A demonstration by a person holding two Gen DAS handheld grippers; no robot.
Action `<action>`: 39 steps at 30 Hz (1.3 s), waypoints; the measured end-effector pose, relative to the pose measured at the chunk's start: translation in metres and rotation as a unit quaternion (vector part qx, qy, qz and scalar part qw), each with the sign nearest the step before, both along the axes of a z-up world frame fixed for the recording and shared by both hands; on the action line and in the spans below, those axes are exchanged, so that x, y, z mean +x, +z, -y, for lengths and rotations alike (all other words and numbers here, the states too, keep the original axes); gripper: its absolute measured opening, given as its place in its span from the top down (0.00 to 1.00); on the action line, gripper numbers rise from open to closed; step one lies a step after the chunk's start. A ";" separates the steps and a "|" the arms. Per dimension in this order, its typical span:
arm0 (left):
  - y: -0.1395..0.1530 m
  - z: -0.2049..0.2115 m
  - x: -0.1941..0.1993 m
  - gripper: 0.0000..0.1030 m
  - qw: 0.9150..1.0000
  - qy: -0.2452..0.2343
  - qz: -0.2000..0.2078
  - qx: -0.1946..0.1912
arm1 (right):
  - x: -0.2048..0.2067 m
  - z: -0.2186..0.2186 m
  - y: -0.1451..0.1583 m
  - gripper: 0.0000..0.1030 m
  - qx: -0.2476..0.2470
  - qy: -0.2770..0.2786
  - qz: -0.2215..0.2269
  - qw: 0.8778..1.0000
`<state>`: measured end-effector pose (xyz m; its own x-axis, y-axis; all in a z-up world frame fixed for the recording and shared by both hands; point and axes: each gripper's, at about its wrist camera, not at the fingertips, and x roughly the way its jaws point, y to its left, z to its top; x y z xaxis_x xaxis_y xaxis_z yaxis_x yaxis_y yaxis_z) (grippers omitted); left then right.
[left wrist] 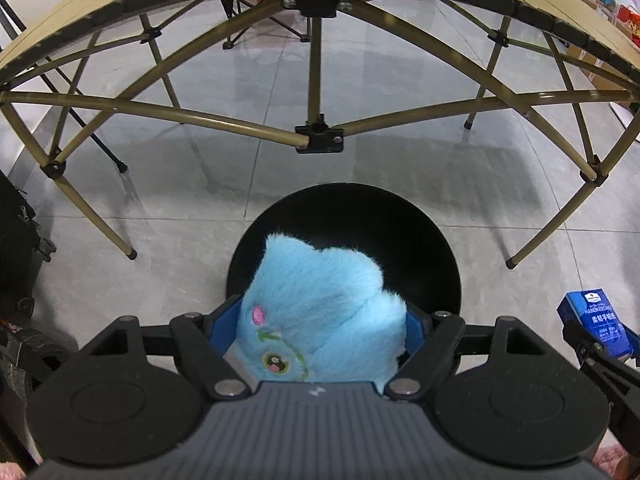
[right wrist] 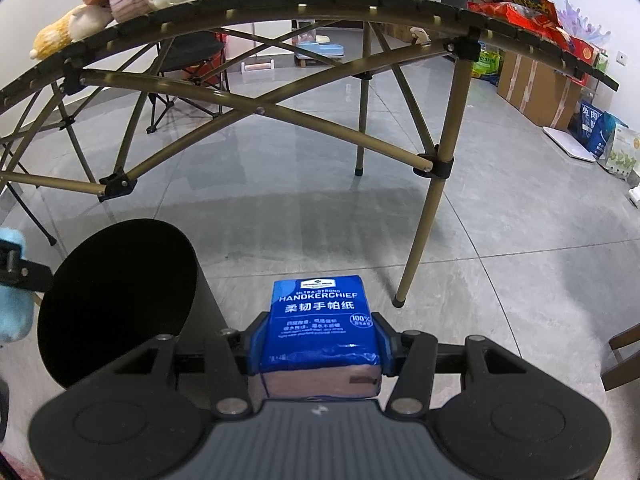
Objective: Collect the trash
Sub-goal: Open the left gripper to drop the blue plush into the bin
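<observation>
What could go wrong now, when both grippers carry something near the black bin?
1. The blue plush toy is wide beside the black bin; released off-centre, it may catch on the rim.
2. The handkerchief pack hangs over bare floor, beside the bin; released here, it would miss.

A folding camp table [right wrist: 448, 120] with olive metal legs is seen over grey floor tiles [right wrist: 312, 216]. Behind it, a folding chair [right wrist: 188, 68], taped cardboard boxes [right wrist: 536, 84] and printed bags [right wrist: 608, 136] are set along the wall.
</observation>
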<state>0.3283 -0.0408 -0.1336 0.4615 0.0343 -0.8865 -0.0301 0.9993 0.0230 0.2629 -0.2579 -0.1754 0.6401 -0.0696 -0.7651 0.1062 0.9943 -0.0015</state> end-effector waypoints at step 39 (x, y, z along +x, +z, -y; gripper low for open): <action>-0.009 0.001 0.012 0.00 0.999 0.029 0.002 0.016 | -0.005 0.016 -0.006 0.51 0.005 -0.016 -0.010 1.000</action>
<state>0.3407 -0.0419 -0.1422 0.4617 0.0900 -0.8825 -0.0883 0.9946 0.0552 0.2575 -0.2737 -0.1817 0.6216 -0.0812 -0.7791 0.1376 0.9905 0.0066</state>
